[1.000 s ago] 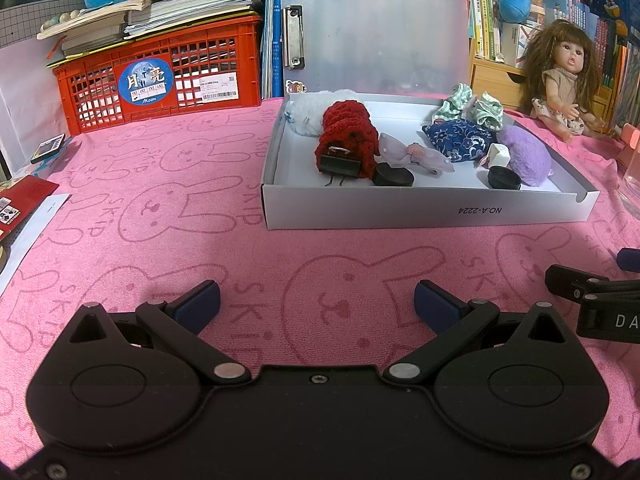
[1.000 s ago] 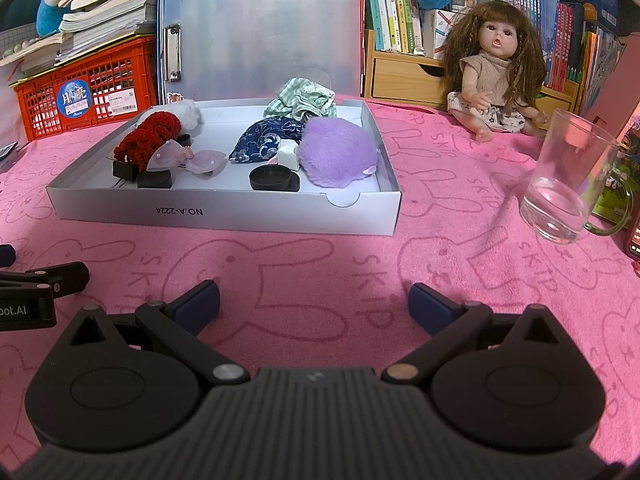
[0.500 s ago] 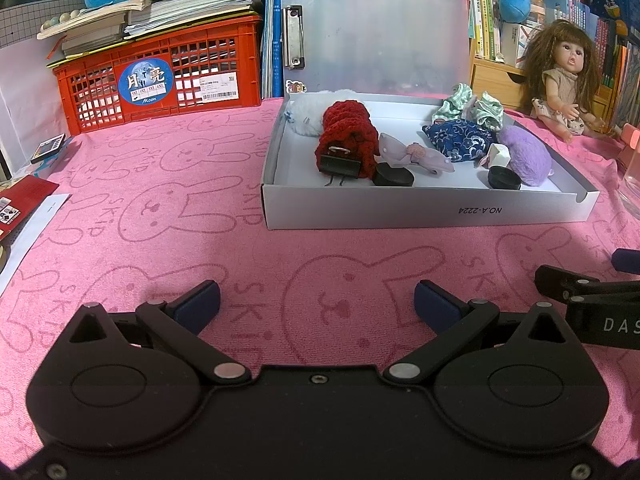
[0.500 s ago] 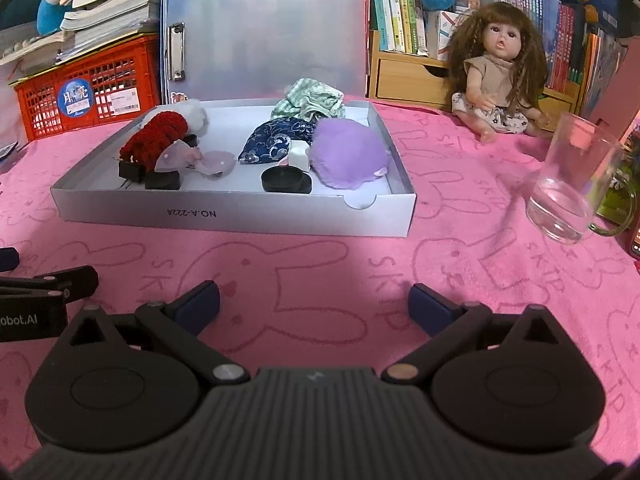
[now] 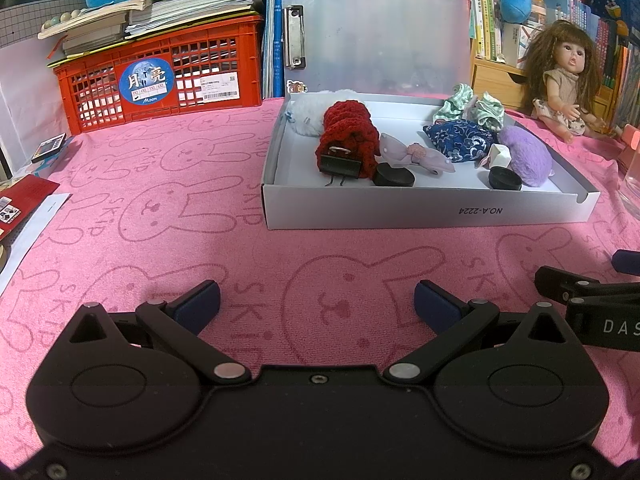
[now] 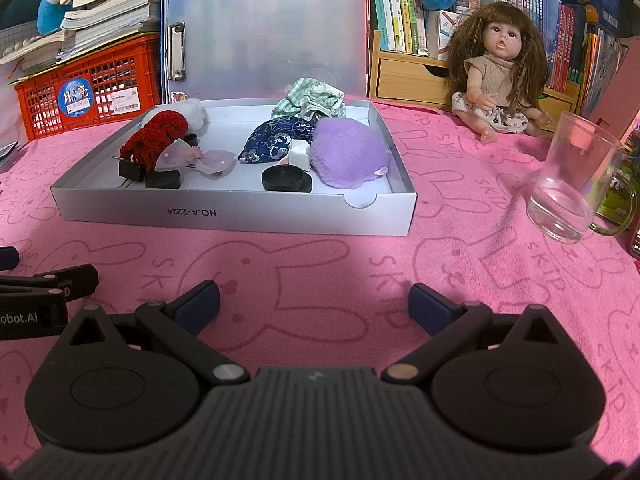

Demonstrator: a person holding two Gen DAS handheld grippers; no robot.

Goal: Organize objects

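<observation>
A shallow grey cardboard tray lies on the pink cloth. In it are a red knitted scrunchie, a white fluffy piece, a pale pink bow, a dark blue patterned scrunchie, a green checked scrunchie, a purple furry pad and two black round lids. My left gripper is open and holds nothing, in front of the tray. My right gripper is open and holds nothing too.
A doll sits at the back right against shelves of books. A clear glass mug stands to the right of the tray. A red crate under stacked books stands back left. A clipboard leans behind the tray.
The right gripper has drifted left and slightly nearer to the tray; the tray sits further right in its view. The left gripper has stayed in place.
</observation>
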